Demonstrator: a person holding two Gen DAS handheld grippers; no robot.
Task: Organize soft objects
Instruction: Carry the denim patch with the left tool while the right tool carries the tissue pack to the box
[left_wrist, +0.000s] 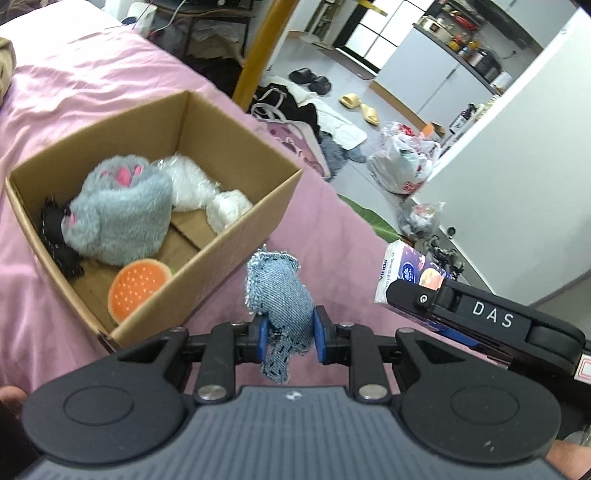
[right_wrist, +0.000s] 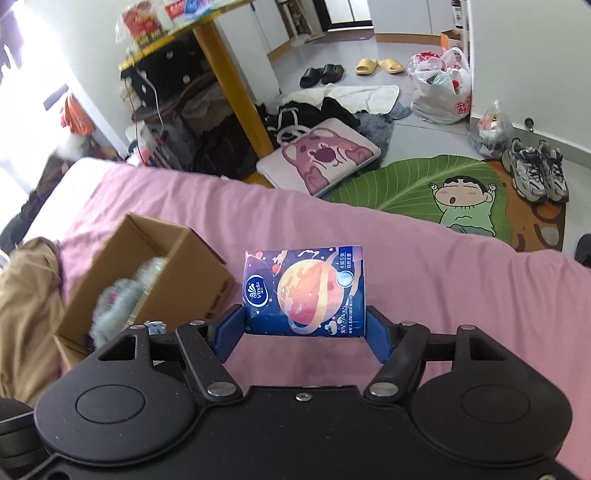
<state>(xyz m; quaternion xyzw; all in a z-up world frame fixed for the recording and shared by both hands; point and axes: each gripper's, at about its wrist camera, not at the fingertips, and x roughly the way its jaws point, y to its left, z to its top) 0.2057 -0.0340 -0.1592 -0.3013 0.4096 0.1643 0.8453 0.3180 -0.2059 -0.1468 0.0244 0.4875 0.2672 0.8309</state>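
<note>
While four soft toys fill box (left_wrist: 207, 258), left fingers (left_wrist: 275, 338) clamp denim toy (left_wrist: 277, 295); right fingers (right_wrist: 376, 338) clamp tissue pack (right_wrist: 304, 291).

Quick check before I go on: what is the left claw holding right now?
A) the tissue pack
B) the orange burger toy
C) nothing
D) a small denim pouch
D: the left claw is shut on the denim pouch, held beside the cardboard box; the tissue pack sits in the right claw.
</note>
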